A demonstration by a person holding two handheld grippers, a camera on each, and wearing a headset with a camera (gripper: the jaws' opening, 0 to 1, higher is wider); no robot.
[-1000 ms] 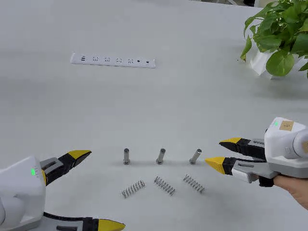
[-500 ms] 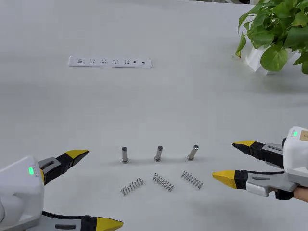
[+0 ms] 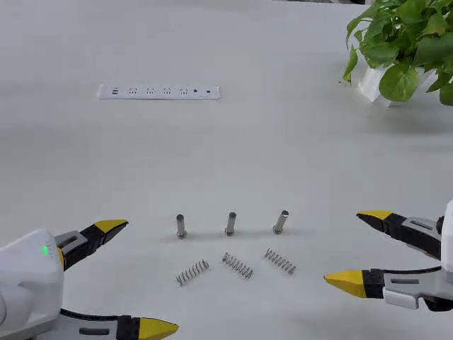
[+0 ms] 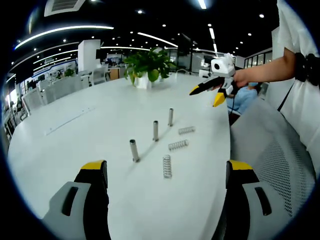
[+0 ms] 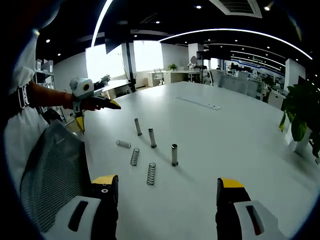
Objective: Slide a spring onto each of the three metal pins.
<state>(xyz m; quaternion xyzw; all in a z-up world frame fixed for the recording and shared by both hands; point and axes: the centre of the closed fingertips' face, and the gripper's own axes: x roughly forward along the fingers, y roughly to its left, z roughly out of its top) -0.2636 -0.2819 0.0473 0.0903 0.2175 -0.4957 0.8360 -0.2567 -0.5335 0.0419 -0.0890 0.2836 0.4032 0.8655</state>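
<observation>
Three short metal pins stand in a row on the white table: left pin (image 3: 180,226), middle pin (image 3: 231,223), right pin (image 3: 281,222). In front of them lie three loose springs: left spring (image 3: 192,271), middle spring (image 3: 237,265), right spring (image 3: 280,261). My left gripper (image 3: 133,278) hangs open at the lower left, well apart from the left spring. My right gripper (image 3: 361,248) is open at the lower right, to the right of the right spring. The pins (image 4: 155,131) and springs (image 4: 167,166) lie ahead of the left gripper's jaws. Pins (image 5: 174,154) and springs (image 5: 151,173) lie ahead of the right gripper's jaws.
A white power strip (image 3: 158,92) lies flat at the back of the table. A potted green plant (image 3: 400,44) stands at the far right corner. A person's mesh chair (image 5: 50,175) sits by the table edge.
My right gripper has drawn back to the right and lower, away from the right pin, and its jaws have spread wider. The left gripper has barely moved.
</observation>
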